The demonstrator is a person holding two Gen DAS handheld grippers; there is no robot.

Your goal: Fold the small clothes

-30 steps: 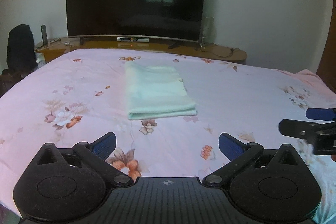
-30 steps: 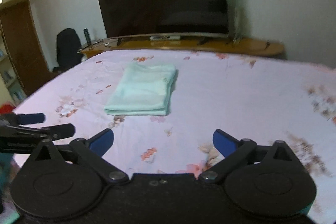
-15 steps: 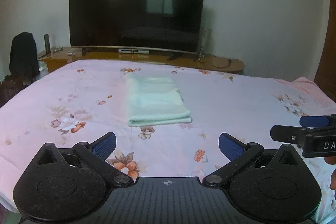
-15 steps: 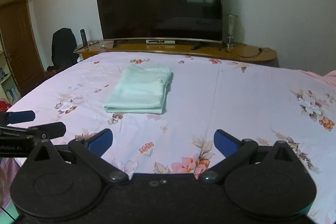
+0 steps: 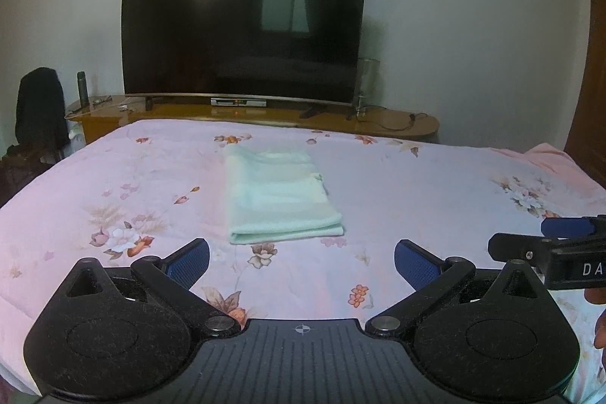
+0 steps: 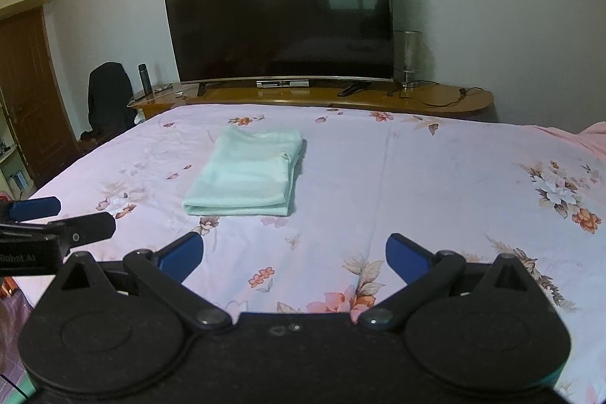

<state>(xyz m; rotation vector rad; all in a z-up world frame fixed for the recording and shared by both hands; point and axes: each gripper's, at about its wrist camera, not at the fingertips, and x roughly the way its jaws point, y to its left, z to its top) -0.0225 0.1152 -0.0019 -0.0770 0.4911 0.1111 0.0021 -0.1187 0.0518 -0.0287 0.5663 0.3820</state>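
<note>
Both grippers have drawn back and up from the bed over the last second, so the folded cloth now sits farther off and more of the room shows behind it. Nearest the lens, the left gripper (image 5: 302, 258) stands with its blue-padded fingers spread wide and nothing between them; the right gripper (image 6: 294, 252) is the same, wide and empty. Each shows at the edge of the other's view, and white lettering can be read on their bodies: "DA", cut off by the frame, on the right one as seen from the left wrist, and what looks like "Robot AI" on the left one as seen from the right wrist. Beyond the fingertips lies the pink floral bedsheet (image 5: 435, 199), and on it, well apart from both grippers, the mint-green folded garment (image 5: 278, 195) rests as a neat rectangle with its folded edge toward the cameras. Judging by that tidy stack, the folding of this piece looks complete and the hands are in retreat; the next move would call for fetching another item, though none is in view. Farther back, a wooden TV bench (image 6: 435, 99) carries a large dark television (image 5: 244, 29), and no brand name on it can be made out.
</note>
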